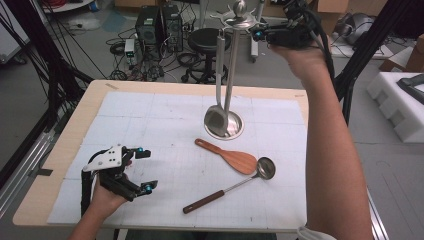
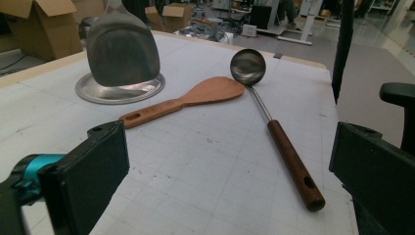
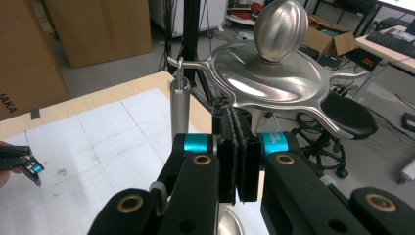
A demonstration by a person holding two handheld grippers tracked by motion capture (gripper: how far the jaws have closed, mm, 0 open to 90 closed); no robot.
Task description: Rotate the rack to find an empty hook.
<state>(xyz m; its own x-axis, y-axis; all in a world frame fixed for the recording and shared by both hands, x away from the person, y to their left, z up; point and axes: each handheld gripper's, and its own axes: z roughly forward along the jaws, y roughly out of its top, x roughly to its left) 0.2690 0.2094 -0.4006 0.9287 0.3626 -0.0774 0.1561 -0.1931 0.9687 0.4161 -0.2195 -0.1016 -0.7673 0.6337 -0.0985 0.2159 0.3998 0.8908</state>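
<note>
Hanging utensils on the rack

Right tongs (image 3: pixel 238 161) clenched empty beside the rack (image 1: pixel 233 60), spatula (image 1: pixel 218 85) hung; left tongs (image 1: pixel 135 172) released near counter's ladle (image 1: pixel 235 186), likely next grasp.

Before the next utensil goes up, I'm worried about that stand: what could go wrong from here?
1. The right gripper, shut, sits close beside the stand top; a bump could tip the stand or swing the hanging spatula.
2. The ladle and wooden spatula touch, so lifting one may drag the other.
</note>
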